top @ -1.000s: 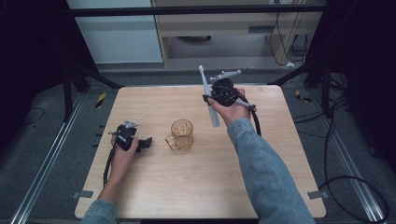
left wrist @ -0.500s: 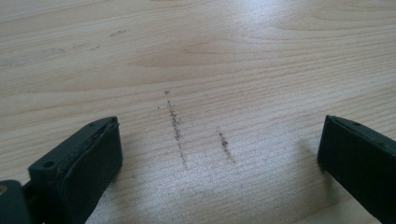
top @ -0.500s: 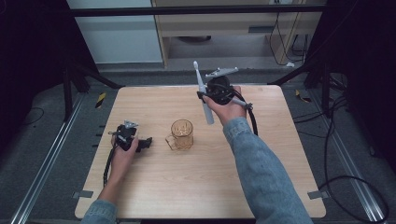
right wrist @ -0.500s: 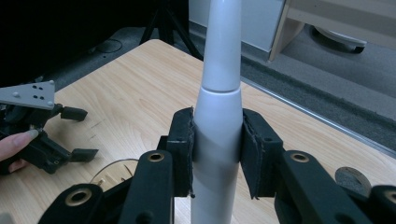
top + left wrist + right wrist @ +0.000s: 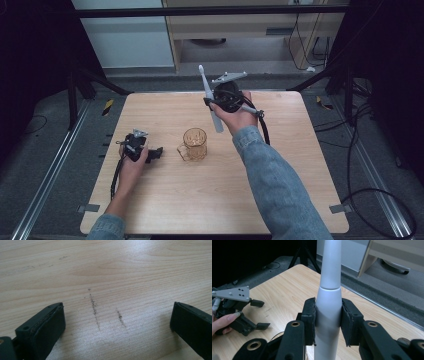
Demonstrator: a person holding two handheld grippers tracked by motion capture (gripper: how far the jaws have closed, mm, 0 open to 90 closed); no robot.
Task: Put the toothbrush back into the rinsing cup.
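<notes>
A white and grey toothbrush (image 5: 209,95) stands nearly upright over the far middle of the table, head up, with my right gripper (image 5: 214,103) shut on its handle. In the right gripper view the thick handle (image 5: 328,302) is pinched between both pads (image 5: 310,315). An amber glass mug (image 5: 194,144) stands on the table below and in front of the brush, handle to the left. My left gripper (image 5: 158,152) rests on the wood left of the mug, jaws pointing at it. In the left gripper view it (image 5: 117,325) stands wide open over bare wood.
The light wooden table (image 5: 280,165) has dark scuff marks (image 5: 94,310) between the left jaws. The left gripper (image 5: 242,315) also lies in the right gripper view, far left. A cable (image 5: 262,127) trails from the right gripper along the sleeve. Dark floor and metal rails surround the table.
My right gripper has carried the toothbrush a little to the left, still above the table. The left gripper and the mug have stayed put.
</notes>
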